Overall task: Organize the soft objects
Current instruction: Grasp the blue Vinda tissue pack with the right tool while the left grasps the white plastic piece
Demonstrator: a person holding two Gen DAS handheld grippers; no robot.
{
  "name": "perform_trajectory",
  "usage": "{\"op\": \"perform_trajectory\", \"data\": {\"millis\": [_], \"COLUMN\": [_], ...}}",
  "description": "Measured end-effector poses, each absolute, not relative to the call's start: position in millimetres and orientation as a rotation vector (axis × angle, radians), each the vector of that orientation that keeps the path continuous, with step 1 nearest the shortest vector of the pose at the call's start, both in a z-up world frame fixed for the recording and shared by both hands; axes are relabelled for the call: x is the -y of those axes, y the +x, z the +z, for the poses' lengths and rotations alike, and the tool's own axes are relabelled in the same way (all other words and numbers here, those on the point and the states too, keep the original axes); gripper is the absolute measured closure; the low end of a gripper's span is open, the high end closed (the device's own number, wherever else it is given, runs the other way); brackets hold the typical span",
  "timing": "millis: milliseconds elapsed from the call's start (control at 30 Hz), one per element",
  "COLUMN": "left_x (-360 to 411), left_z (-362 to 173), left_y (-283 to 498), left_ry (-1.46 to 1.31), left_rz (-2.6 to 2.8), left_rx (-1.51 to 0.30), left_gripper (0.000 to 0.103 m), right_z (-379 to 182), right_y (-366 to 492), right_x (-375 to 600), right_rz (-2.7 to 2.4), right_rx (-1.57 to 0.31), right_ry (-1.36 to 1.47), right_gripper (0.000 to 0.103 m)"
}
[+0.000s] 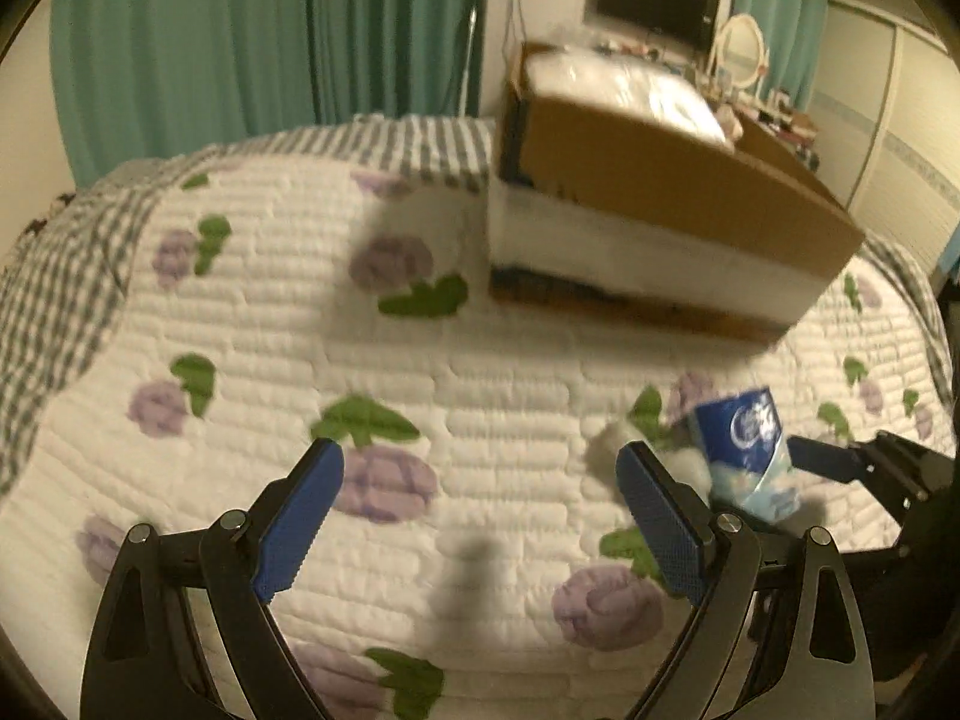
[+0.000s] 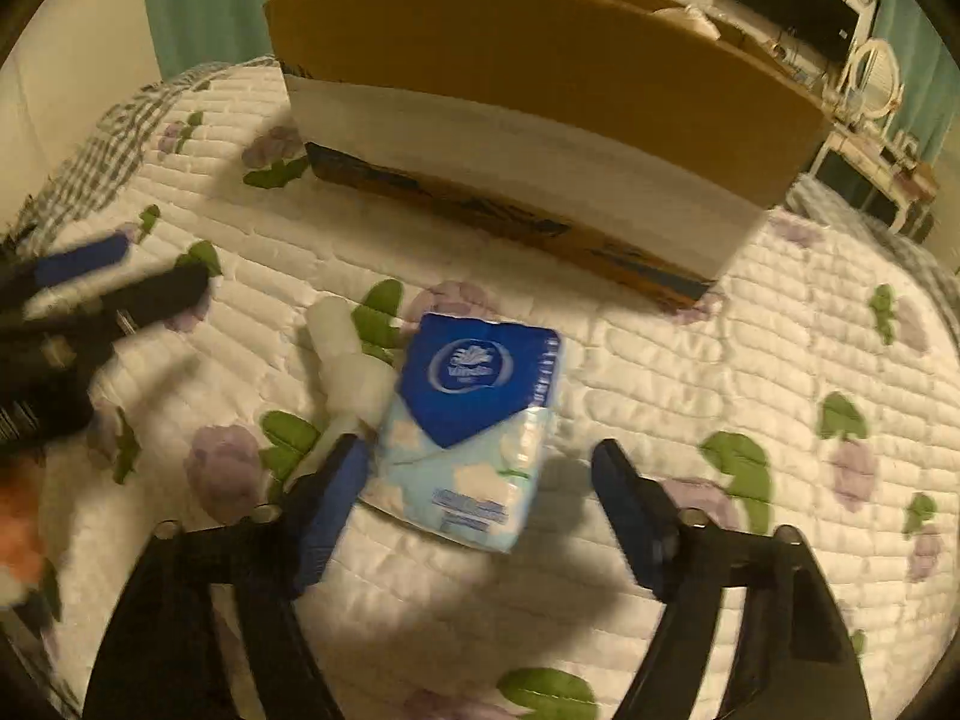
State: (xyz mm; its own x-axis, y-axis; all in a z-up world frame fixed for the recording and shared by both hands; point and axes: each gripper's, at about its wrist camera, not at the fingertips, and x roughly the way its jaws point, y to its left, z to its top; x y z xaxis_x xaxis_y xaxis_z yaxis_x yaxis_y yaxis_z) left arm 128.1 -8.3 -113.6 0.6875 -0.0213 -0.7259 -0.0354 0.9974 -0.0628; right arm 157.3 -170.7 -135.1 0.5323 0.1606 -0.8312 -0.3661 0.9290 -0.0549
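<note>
A blue and light-blue tissue pack lies on the floral quilt, just ahead of my right gripper, which is open with the pack's near end between its fingers. A white soft object lies against the pack's left side. In the left wrist view the pack and white fluff sit to the right. My left gripper is open and empty over the quilt. A cardboard box stands behind on the bed, with white plastic-wrapped stuff inside.
The left gripper shows blurred at the left edge of the right wrist view. Teal curtains, a dresser with a mirror and a dark screen lie beyond the bed. The checked quilt border marks the bed's edge.
</note>
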Motion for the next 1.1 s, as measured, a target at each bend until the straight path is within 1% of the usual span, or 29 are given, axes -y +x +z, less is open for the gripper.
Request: {"op": "perform_trajectory", "data": {"millis": [33, 67, 133, 333, 500, 633, 667, 700, 800, 867, 933, 1000, 1033, 1067, 1100], "left_x": [11.1, 16.3, 24.5, 57.7, 81.6, 90.6, 91.5, 92.5, 95.7, 95.9, 96.4, 98.9, 101.5, 105.1, 105.7], "left_z": [-115.0, -115.9, -114.8, -99.7, -94.1, -107.4, -113.1, -119.4, -137.7, -147.0, -148.7, -148.6, -147.7, -146.4, -145.7], "left_y": [126.9, 124.2, 120.3, 108.2, 120.4, 136.1, 139.4, 142.6, 149.5, 150.4, 149.9, 148.8, 147.5, 146.0, 144.5], "left_ry": [-0.063, -0.043, -0.014, 0.044, 0.001, 0.012, 0.015, 0.022, 0.046, 0.040, 0.040, 0.052, 0.072, 0.088, 0.096], "left_rz": [0.006, 0.008, 0.007, -0.014, -0.063, -0.039, -0.037, -0.034, -0.029, -0.045, -0.049, -0.086, -0.101, -0.114, -0.123], "left_rx": [-0.817, -0.820, -0.824, -0.815, -0.824, -0.841, -0.855, -0.869, -0.918, -0.936, -0.926, -0.925, -0.923, -0.922, -0.921], "left_gripper": [0.009, 0.009, 0.010, 0.010, 0.011, 0.011, 0.013, 0.018, 0.019, 0.028, 0.031, 0.057, 0.060, 0.066, 0.068], "right_z": [-135.5, -137.1, -139.4, -119.6, -95.4, -88.0, -87.5, -87.7, -91.6, -93.6, -95.5, -97.0, -97.6, -97.7, -97.8], "right_y": [158.2, 159.0, 157.7, 152.8, 147.3, 142.1, 142.5, 142.8, 146.3, 147.4, 148.8, 149.5, 149.7, 149.8, 149.6], "right_x": [170.4, 170.0, 169.2, 197.0, 232.7, 247.9, 250.0, 251.4, 251.5, 253.2, 253.7, 256.0, 256.3, 256.4, 256.1], "right_rz": [0.335, 0.355, 0.358, 0.317, 0.246, 0.203, 0.204, 0.204, 0.188, 0.164, 0.157, 0.155, 0.154, 0.152, 0.153], "right_rx": [-0.967, -0.974, -0.970, -0.926, -0.864, -0.845, -0.845, -0.846, -0.851, -0.848, -0.851, -0.854, -0.854, -0.854, -0.854], "right_ry": [-0.218, -0.206, -0.216, -0.140, -0.055, -0.048, -0.039, -0.032, -0.045, -0.061, -0.066, -0.062, -0.062, -0.062, -0.063], "right_gripper": [0.046, 0.046, 0.050, 0.051, 0.051, 0.051, 0.051, 0.051, 0.051, 0.051, 0.051, 0.051, 0.051, 0.051, 0.051]}}
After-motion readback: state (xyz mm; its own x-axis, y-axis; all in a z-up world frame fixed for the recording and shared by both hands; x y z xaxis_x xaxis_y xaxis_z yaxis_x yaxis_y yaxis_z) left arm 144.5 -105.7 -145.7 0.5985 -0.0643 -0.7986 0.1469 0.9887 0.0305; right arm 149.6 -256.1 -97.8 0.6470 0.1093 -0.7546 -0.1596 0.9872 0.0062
